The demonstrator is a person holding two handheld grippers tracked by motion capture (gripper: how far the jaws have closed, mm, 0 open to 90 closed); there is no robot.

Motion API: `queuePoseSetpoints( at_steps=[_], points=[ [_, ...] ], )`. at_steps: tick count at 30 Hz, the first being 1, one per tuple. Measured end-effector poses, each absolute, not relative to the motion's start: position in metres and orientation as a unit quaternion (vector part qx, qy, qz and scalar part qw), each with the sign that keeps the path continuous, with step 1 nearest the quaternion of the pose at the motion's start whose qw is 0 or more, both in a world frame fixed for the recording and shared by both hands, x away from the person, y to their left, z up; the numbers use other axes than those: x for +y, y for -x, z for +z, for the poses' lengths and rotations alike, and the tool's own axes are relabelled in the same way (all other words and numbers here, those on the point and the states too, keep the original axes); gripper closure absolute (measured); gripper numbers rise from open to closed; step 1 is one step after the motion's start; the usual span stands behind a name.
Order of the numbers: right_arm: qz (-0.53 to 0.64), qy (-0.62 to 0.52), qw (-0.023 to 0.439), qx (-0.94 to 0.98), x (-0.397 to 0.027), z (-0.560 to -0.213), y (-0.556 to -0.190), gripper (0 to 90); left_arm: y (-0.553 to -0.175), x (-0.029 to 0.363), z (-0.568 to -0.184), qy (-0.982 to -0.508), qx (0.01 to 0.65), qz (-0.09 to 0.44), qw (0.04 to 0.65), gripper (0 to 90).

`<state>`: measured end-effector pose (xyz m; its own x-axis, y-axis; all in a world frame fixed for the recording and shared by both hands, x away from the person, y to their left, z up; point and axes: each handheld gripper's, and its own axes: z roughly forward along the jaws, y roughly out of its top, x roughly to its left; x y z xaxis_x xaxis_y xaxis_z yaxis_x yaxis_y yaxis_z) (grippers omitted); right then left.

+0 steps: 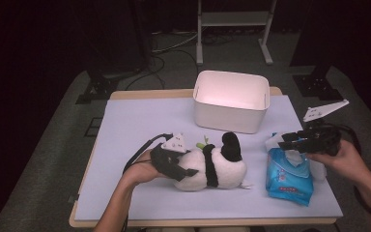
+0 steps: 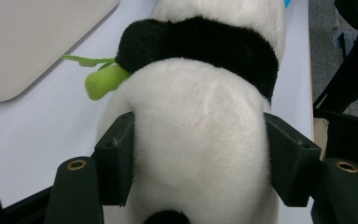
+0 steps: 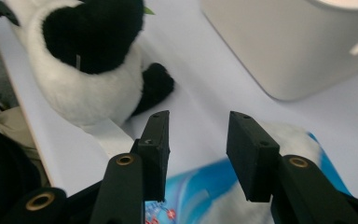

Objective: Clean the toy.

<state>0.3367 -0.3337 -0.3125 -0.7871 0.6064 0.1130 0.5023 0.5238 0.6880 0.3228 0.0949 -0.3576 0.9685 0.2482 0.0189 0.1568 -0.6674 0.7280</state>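
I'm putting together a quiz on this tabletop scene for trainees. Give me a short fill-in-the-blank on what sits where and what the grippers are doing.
1. The left gripper has its jaws on either side of the plush ____.
2. The right gripper hovers, holding nothing, over a ____ packet of wipes.
3. At the far edge of the mat stands a white ____, open at the top.

Missing words: panda; blue; bin

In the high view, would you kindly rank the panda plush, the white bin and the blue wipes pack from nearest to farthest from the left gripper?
1. panda plush: between the left gripper jaws.
2. white bin: behind, toward the table's far edge.
3. blue wipes pack: far right, beyond the plush.
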Motion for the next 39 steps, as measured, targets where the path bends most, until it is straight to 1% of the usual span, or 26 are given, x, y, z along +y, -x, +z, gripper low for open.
queuePoseSetpoints(
  at_steps=[5,14,15,19,30,39],
  points=[
    [0.385,-0.284,0.047,0.877,-0.309,-0.31,-0.338,58.1,-0.323,0.095,-0.358,-0.911,0.112,0.058,0.393,34.2],
    [0.39,-0.247,0.026,0.887,-0.276,-0.308,-0.342,57.6,-0.323,0.094,-0.358,-0.91,0.115,0.054,0.395,34.2],
    [0.394,-0.233,0.021,0.889,-0.265,-0.307,-0.343,57.5,-0.323,0.094,-0.357,-0.911,0.114,0.055,0.393,34.2],
    [0.397,-0.211,0.013,0.893,-0.248,-0.304,-0.342,57.2,-0.323,0.093,-0.356,-0.913,0.11,0.058,0.389,34.1],
    [0.39,-0.167,-0.007,0.906,-0.21,-0.305,-0.346,55.9,-0.324,0.092,-0.356,-0.914,0.11,0.055,0.387,34.1],
    [0.374,-0.131,-0.01,0.918,-0.18,-0.309,-0.347,53.7,-0.325,0.091,-0.355,-0.913,0.116,0.049,0.388,34.1]
  ],
)
